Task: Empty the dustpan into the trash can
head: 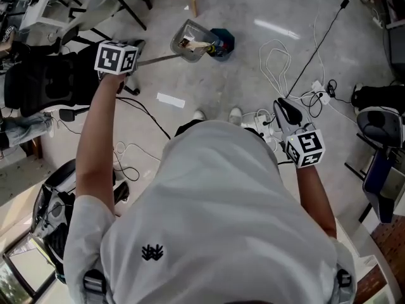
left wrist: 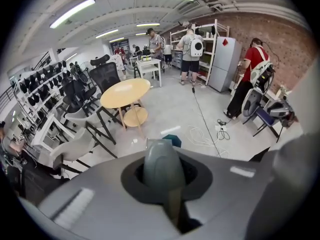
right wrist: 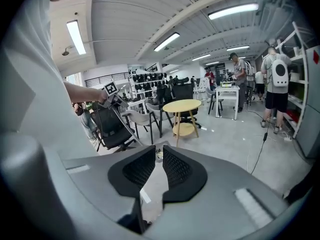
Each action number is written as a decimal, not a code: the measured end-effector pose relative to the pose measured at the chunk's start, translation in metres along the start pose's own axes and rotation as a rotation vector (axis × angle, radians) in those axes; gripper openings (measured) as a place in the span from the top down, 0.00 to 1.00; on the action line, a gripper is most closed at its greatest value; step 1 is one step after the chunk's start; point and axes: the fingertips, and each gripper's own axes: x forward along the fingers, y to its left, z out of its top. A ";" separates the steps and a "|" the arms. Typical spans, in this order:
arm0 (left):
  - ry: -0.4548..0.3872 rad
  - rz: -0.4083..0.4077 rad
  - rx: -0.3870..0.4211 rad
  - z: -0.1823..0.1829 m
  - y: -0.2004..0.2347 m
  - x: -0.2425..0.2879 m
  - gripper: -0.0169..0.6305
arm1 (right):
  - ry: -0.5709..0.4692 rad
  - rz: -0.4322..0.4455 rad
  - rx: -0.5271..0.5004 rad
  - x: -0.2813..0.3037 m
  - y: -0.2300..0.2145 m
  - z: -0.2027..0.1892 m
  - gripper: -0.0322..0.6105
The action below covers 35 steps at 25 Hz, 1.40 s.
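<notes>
Markers of black squares on white covered the cube (head: pixel 117 59) on my left tool (head: pixel 135 59). Its jaws were pressed shut on the dustpan's rounded grey plastic grip (left wrist: pixel 161 166). From there a thin, straight shaft (head: pixel 158 59) ran right to the dustpan (head: pixel 192 43), a grey scoop with pale scraps inside. The scoop sat right up against the trash can (head: pixel 223 43), a small dark teal bin on the pale, glossy floor (head: pixel 253 81). I could not tell whether the two touched. White cables (head: pixel 275 62) looped further right. My right tool (head: pixel 281 106), with black mesh-textured pads (right wrist: pixel 140 169), had its jaws drawn almost together on nothing. Its cube (head: pixel 305 147) bore similar markers.
</notes>
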 end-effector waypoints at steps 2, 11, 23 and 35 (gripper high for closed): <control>0.018 0.010 0.020 0.005 0.001 0.009 0.89 | -0.005 -0.009 0.009 -0.002 -0.005 0.000 0.88; 0.087 0.056 0.131 0.027 -0.004 0.038 0.89 | -0.009 -0.029 0.032 -0.009 -0.014 -0.004 0.88; 0.148 0.118 0.259 0.066 -0.020 0.069 0.89 | -0.017 -0.043 0.064 -0.019 -0.028 -0.014 0.88; 0.167 0.130 0.307 0.088 -0.033 0.084 0.89 | -0.020 -0.062 0.099 -0.029 -0.048 -0.027 0.88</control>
